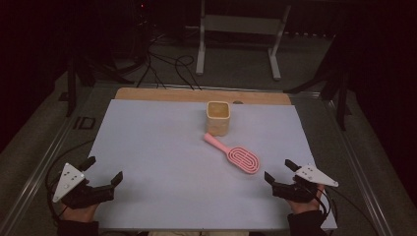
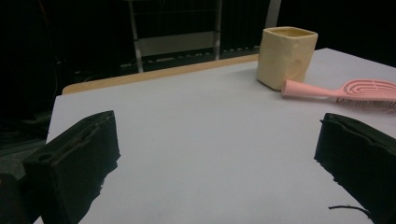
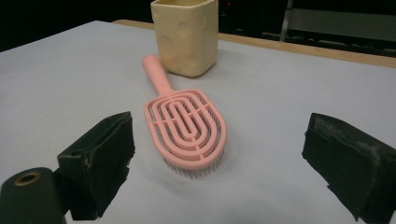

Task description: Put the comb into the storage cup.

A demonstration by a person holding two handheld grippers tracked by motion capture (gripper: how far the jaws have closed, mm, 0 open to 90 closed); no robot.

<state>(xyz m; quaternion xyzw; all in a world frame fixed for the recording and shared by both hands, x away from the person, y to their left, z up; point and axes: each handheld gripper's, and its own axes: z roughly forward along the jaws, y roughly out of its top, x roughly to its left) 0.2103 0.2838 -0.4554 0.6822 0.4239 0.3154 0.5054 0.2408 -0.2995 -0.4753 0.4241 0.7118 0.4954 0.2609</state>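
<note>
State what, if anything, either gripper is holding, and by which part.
Nothing is held. The left gripper and right gripper are both open over the table, apart from the brush and cup.

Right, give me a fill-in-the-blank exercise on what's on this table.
1. The pink hairbrush lies with its bristles facing ____.
2. The brush's handle tip points toward the yellow ____, which stands upright.
3. Both the left gripper and the right gripper have their fingers ____ and hold nothing.
4. The gripper nearer the brush head is the ____ one.

Missing words: down; cup; open; right
</note>
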